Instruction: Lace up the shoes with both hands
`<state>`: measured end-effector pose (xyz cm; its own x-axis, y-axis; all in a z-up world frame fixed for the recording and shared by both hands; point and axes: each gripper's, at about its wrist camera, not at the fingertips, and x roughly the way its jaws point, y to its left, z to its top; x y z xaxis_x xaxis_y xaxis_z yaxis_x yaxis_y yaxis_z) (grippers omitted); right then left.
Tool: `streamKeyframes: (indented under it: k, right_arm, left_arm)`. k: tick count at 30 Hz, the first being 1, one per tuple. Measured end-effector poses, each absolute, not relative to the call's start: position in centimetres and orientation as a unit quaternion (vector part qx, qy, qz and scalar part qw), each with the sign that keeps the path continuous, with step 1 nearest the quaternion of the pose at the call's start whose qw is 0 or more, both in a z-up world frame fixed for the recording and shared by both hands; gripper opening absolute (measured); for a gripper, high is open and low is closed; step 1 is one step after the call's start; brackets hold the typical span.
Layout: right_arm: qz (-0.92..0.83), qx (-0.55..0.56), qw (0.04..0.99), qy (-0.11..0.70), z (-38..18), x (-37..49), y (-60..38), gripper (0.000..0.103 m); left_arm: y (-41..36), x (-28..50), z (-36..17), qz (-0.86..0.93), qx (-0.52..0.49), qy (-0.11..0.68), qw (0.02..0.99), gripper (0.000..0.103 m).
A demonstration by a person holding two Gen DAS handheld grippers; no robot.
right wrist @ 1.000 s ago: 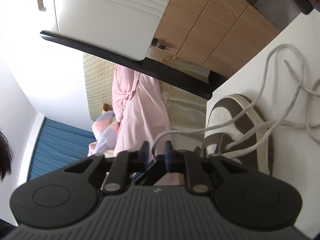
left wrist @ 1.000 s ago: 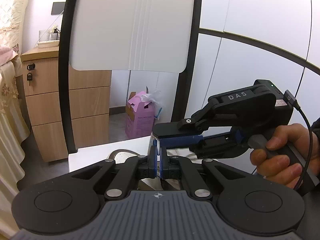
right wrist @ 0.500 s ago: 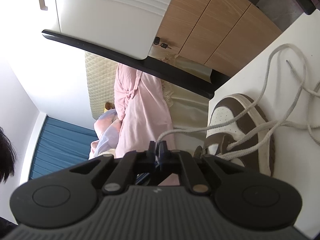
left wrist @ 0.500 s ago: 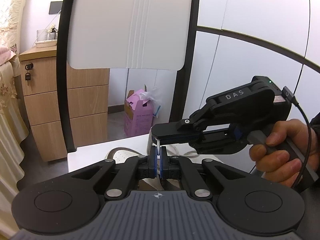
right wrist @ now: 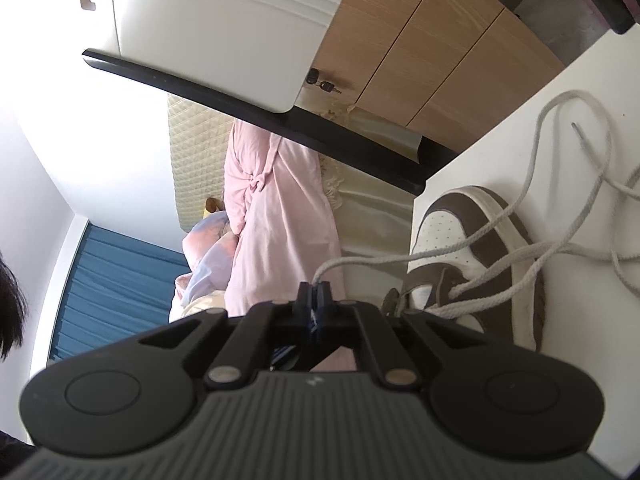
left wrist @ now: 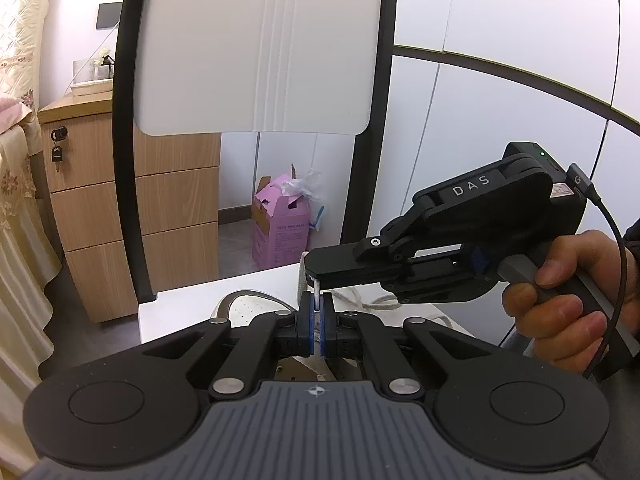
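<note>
Brown-and-white: the shoe (right wrist: 480, 264) lies on the white table (right wrist: 580, 320), toe toward the table's edge; from the left wrist view only its perforated white toe (left wrist: 250, 308) shows, just beyond the fingers.
Lace: off-white cord (right wrist: 532, 252) runs from the eyelets across the shoe and loops loosely over the table; one tipped end (right wrist: 578, 130) lies free on the tabletop, apart from the shoe.
Left gripper (left wrist: 316, 320): jaws drawn together on the thin, stiff end of the lace (left wrist: 316, 295), which stands upright between the blue pads.
Right gripper (right wrist: 316, 300): jaws pinched tight on a strand of lace (right wrist: 360, 262) that comes out of the fingertips and stretches to the shoe.
Grippers together: in the left view the right gripper (left wrist: 316, 280) comes in from the right, its tip directly over the left fingertips and touching the same upright lace end.
Hand (left wrist: 568, 300): wrapped round the right gripper's handle, a black cable (left wrist: 616, 240) trailing past it.
Surroundings: wooden drawers (left wrist: 120, 220) with a small padlock, a pink box (left wrist: 280, 236) on the floor, white cabinet panels, pink cloth (right wrist: 276, 216) hanging beyond the table.
</note>
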<state>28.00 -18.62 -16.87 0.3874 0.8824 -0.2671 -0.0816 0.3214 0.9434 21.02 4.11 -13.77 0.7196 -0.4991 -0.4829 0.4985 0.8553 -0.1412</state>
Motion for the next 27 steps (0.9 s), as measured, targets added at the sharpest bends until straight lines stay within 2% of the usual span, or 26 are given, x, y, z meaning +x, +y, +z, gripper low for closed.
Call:
streamKeyframes:
  k: [6, 7, 11, 22, 27]
  right_arm:
    - [0.348, 0.465, 0.689, 0.434, -17.0, 28.1, -18.5, 0.007]
    - [0.348, 0.464, 0.689, 0.435, -17.0, 28.0, -18.5, 0.003]
    - [0.352, 0.463, 0.69, 0.431, -16.9, 28.0, -18.4, 0.003]
    - [0.215, 0.557, 0.65, 0.47, -22.0, 27.3, -19.4, 0.003]
    - [0.184, 0.536, 0.681, 0.464, -21.7, 26.7, -20.4, 0.003]
  left_arm:
    - [4.0, 20.9, -13.8, -0.27, 0.005, 0.261, 0.927, 0.003]
    - [4.0, 20.9, -13.8, -0.27, 0.005, 0.261, 0.927, 0.003]
    - [4.0, 20.9, -13.8, -0.268, 0.002, 0.261, 0.927, 0.003]
    - [2.5, 22.1, -15.6, -0.249, 0.072, 0.302, 0.917, 0.004]
    - [1.6, 22.3, -16.3, -0.261, 0.09, 0.308, 0.91, 0.004]
